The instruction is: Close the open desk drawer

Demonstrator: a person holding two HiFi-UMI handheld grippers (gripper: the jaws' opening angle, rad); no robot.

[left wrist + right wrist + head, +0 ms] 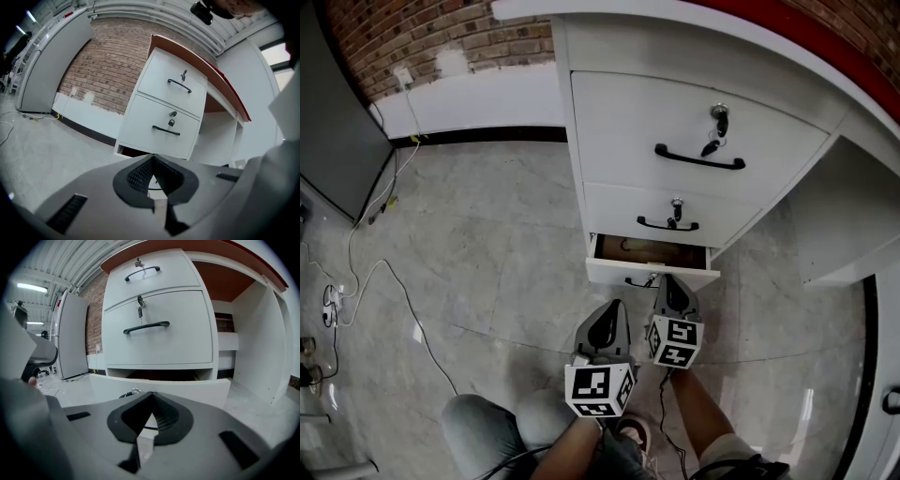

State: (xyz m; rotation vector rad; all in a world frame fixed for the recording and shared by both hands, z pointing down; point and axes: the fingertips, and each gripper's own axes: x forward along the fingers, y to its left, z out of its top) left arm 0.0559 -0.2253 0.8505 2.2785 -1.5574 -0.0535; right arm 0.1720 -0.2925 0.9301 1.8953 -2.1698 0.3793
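The bottom drawer (649, 272) of the white counter (609, 37) stands partly pulled out toward the near side, its brown inside showing above the white front panel. The middle drawer (619, 206) and top drawer (619, 112) above it are shut, each with a black handle and a key in its lock.

The right hand-held gripper (671, 281) is just in front of the open drawer's front panel, near the drawer handle (639, 282); whether it touches the panel cannot be told. In the right gripper view its jaws are closed together with nothing held, and the drawer front fills the space just past them. The left hand-held gripper (610, 307) sits to the left and slightly nearer, apart from the drawer, jaws likewise closed and empty.

White cables (366, 272) trail over the grey floor (487, 244) at far left, below a brick wall (441, 33).
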